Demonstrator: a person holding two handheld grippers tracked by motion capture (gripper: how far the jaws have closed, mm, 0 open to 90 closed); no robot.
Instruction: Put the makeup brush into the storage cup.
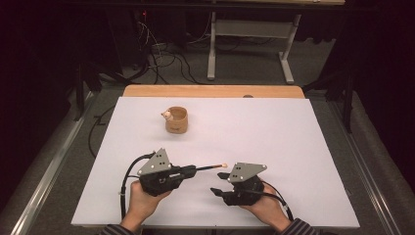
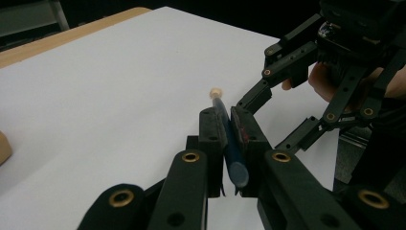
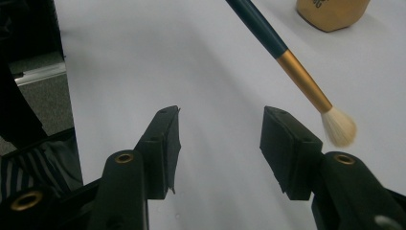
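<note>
We see the left gripper (image 2: 229, 129) clamped on a slim blue brush (image 3: 268, 33), gold ferrule, pale round bristles, right gripper (image 3: 220, 143) jaws apart, wooden cup (image 1: 176, 119) on matte white surface (image 1: 274, 127), its contents unclear.

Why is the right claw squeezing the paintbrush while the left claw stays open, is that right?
Swapped. The left claw is squeezing the paintbrush, as the left gripper view shows. The right claw is open, with the brush tip beside it.

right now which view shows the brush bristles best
The right gripper view: the brush crosses close up, showing pale bristles, gold ferrule and dark blue handle sharply. The left gripper view shows the handle clamped in the left gripper, its tip small and blurred. The high view shows a tiny pale dot.
</note>
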